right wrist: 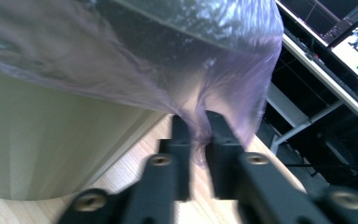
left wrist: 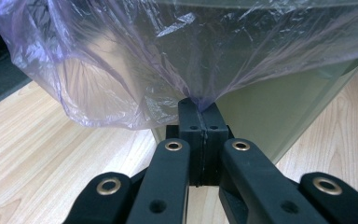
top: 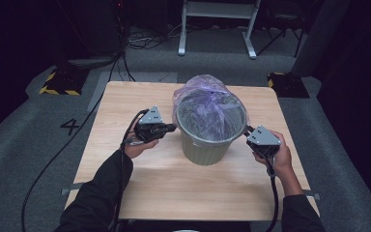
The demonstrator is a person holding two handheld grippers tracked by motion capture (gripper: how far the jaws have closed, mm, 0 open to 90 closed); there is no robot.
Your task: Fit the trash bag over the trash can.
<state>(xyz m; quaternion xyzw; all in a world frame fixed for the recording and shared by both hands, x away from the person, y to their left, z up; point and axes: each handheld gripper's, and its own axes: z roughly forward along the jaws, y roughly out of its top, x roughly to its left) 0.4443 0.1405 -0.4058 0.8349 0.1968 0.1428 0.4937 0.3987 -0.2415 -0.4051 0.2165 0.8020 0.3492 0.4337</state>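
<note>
Both our forearms reach in as our left gripper (left wrist: pixel 202 109) and right gripper (right wrist: pixel 199 122), each clamped on the purple bag's (top: pixel 207 92) hem, stretch it over the bin (top: pixel 206 145) standing mid-table (top: pixel 125 96) to seat the liner.

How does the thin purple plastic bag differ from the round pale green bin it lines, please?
The thin purple plastic bag is see-through and crinkled, while the round pale green bin is opaque and smooth-walled. The bag is limp and bulges over the rim, whereas the bin stands rigid and upright on the wooden table. The bag is pinched by the left gripper and right gripper; the bin is ungripped.
</note>
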